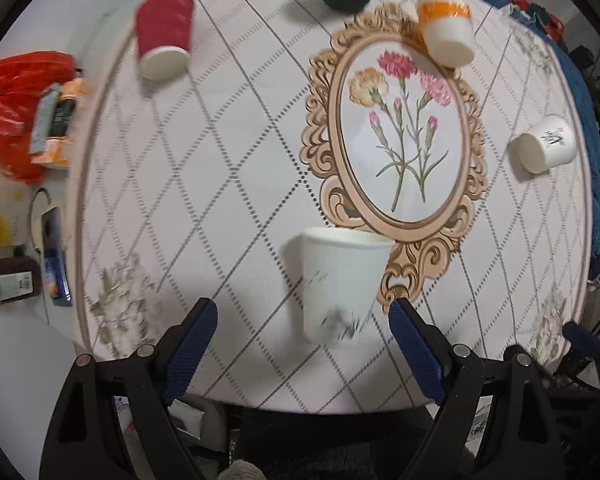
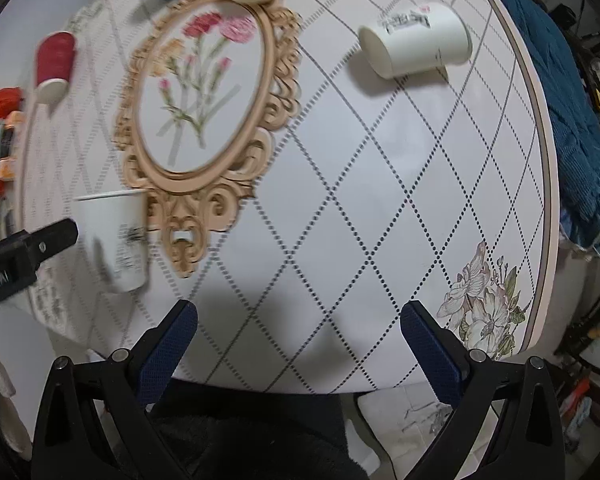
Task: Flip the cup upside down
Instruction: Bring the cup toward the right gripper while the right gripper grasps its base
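My left gripper (image 1: 302,320) is spread wide, and the white cup (image 1: 342,284) stands upright on the table (image 1: 228,184) just past it, touching neither finger. My right gripper (image 2: 298,326) is spread too, holding nothing. A red cup (image 1: 164,34), an orange cup (image 1: 446,28) and a printed cup (image 2: 416,40) sit farther off.

A round bench (image 2: 380,208) is covered by a pale cloth printed with a dotted diamond grid, an ornate oval frame of carnations (image 1: 400,128) at its middle and pale flower sprays (image 2: 484,300) near its rim. A blue knitted fabric (image 2: 572,128) is draped just beside the bench's right edge. On the pale floor to the left, a red plastic bag (image 1: 12,100) and small packets (image 1: 56,120) are seen. Soft shadows are cast on the cloth.
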`<action>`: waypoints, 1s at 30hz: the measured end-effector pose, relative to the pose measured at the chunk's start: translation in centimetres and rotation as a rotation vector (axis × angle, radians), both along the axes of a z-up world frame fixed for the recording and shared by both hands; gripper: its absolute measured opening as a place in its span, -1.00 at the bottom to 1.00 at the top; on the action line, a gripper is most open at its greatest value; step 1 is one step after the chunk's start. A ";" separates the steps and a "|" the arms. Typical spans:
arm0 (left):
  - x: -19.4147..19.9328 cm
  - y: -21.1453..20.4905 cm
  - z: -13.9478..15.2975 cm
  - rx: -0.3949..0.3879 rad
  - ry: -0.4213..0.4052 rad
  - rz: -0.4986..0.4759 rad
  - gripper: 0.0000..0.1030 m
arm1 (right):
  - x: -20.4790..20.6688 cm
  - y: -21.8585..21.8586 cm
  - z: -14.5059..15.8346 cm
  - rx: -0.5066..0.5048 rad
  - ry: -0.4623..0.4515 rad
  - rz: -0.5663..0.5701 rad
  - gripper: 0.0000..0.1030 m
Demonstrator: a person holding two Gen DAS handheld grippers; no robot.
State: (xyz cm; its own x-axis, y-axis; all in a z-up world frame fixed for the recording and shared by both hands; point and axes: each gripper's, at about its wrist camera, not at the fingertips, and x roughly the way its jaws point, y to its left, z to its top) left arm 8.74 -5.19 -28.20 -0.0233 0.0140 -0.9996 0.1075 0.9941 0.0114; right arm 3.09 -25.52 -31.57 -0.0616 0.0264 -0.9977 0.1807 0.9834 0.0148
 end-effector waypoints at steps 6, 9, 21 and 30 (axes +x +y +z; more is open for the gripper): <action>-3.3 3.5 3.0 0.003 -0.040 0.024 0.71 | -0.5 1.7 4.4 0.030 -0.079 0.040 1.00; -4.2 5.1 3.8 0.000 -0.052 0.048 0.71 | -0.9 2.8 6.2 0.042 -0.110 0.053 1.00; -6.0 12.6 4.2 0.006 -0.127 0.141 0.97 | -1.2 9.5 8.2 0.040 -0.156 0.123 1.00; -6.4 16.1 0.8 0.032 -0.149 0.139 0.97 | -0.7 16.8 7.5 -0.195 -0.214 0.625 1.00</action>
State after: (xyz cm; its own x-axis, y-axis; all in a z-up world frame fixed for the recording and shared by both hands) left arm 2.35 10.89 -27.38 0.1213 0.0530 -0.9912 -0.0359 0.9982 0.0490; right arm 2.36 -8.71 -24.09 0.1916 -0.1313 -0.9726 -0.4087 0.8903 -0.2007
